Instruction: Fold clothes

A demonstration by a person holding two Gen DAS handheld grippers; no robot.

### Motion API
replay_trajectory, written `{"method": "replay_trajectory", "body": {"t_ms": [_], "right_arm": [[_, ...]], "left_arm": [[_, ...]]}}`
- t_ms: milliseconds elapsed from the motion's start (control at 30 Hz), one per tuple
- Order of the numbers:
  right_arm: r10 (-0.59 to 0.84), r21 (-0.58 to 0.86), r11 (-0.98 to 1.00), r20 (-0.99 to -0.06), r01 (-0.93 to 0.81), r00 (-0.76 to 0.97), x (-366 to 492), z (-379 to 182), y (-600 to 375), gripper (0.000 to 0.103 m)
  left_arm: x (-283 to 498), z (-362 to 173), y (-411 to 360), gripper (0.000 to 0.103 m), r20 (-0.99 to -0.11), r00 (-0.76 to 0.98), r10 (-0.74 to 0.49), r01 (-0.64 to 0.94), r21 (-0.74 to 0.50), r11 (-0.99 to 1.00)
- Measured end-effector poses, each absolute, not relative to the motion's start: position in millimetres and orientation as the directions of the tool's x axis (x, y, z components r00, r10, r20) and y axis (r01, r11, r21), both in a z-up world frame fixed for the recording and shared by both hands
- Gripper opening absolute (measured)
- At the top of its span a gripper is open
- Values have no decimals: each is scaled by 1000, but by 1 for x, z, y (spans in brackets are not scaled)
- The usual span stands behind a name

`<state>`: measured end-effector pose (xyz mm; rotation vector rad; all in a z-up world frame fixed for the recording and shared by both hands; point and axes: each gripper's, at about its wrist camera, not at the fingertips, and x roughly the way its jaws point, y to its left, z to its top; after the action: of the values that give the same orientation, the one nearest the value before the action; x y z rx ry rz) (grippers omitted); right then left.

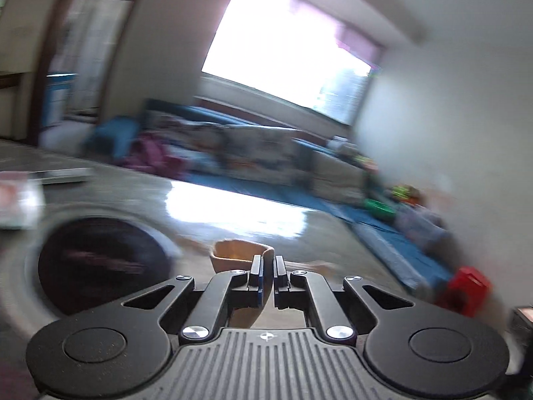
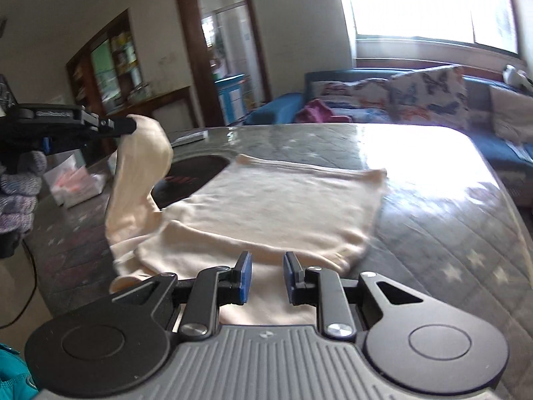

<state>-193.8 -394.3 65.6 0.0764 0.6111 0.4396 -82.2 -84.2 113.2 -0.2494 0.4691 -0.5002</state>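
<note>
A cream garment [image 2: 279, 210] lies spread on the quilted table [image 2: 449, 206]. My left gripper [image 1: 268, 268] is shut on one sleeve [image 1: 238, 255] of it and holds it up above the table's left side; in the right wrist view this gripper [image 2: 128, 125] shows at the left with the sleeve [image 2: 140, 183] hanging from it. My right gripper [image 2: 266, 276] is open and empty, low over the garment's near edge. The left wrist view is blurred.
A dark round plate [image 2: 190, 180] set in the table lies partly under the garment. Plastic packets [image 2: 75, 183] sit at the table's left. A blue sofa [image 2: 416, 100] with cushions and clothes stands beyond the table, below a bright window.
</note>
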Motion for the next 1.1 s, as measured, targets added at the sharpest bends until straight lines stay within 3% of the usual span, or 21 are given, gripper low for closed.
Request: {"method": "replay_trajectory", "body": {"t_ms": [167, 267, 333, 400, 433, 567, 700, 800, 967, 1033, 1100], "right_arm": [[387, 240, 922, -540, -303, 748, -202, 55, -420, 20], [374, 254, 927, -546, -277, 750, -205, 50, -428, 20], [373, 259, 927, -548, -273, 749, -206, 48, -429, 20], [374, 260, 927, -549, -272, 748, -206, 48, -430, 20], [375, 260, 926, -549, -273, 747, -205, 48, -429, 20], [393, 262, 919, -543, -295, 742, -201, 52, -420, 21], [419, 275, 908, -545, -318, 726, -192, 52, -409, 30], [426, 269, 905, -564, -330, 708, -183, 47, -398, 31], [412, 259, 911, -597, -320, 688, -171, 38, -387, 30], [406, 256, 914, -608, -316, 682, -168, 36, -384, 30], [399, 244, 916, -617, -318, 678, -166, 35, -380, 27]], "left_arm": [[-87, 88, -137, 6, -404, 661, -632, 521, -358, 775], [-91, 76, -141, 9, -440, 627, -643, 544, -343, 766], [-94, 67, -143, 14, -465, 604, -647, 558, -333, 760], [-97, 59, -145, 31, -488, 581, -651, 573, -322, 754], [-98, 55, -146, 32, -500, 570, -652, 580, -318, 750], [-95, 49, -118, 32, -539, 658, -526, 506, -201, 839], [-87, 38, -85, 33, -575, 739, -350, 384, -67, 921], [-82, 32, -65, 36, -595, 743, -306, 330, -72, 941], [-80, 22, -53, 34, -612, 729, -306, 318, -94, 943], [-81, 20, -52, 27, -607, 726, -324, 328, -108, 938], [-83, 20, -51, 9, -599, 722, -346, 342, -125, 931]]}}
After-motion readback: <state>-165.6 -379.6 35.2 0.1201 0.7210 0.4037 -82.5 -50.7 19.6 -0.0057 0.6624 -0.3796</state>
